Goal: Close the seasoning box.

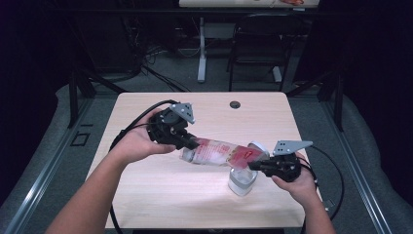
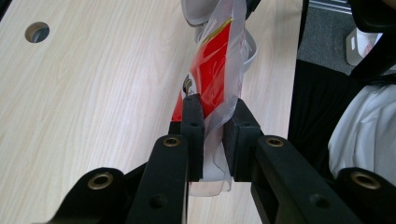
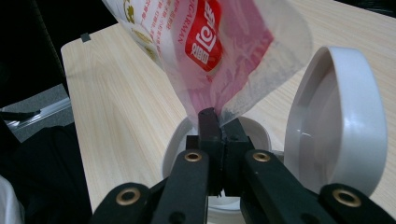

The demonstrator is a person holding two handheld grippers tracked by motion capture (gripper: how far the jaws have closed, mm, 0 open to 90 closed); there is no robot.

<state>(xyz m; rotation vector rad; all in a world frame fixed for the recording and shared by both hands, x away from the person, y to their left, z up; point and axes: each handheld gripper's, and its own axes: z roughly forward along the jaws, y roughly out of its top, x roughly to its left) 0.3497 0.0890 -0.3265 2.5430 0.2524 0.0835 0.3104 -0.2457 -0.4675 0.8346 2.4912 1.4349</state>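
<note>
In the high view, at the middle of the frame, the left gripper (image 1: pixel 191 142) and the right gripper (image 1: pixel 257 165) stretch a clear plastic bag (image 1: pixel 219 152) with red print between them above a small white container (image 1: pixel 242 181) on the table (image 1: pixel 146 195); this looks like the pouring step. In the left gripper view, the jaws clamp the bag's clear end at lower centre. In the right gripper view, the jaws pinch the bag's corner shut over the container's mouth beside its raised lid (image 3: pixel 341 121), so next the left end likely needs lifting.

Clear bag (image 1: pixel 219 152) with red-and-white print, white container (image 1: pixel 242 181), pale wood-grain table (image 1: pixel 146 195), black jaws.
</note>
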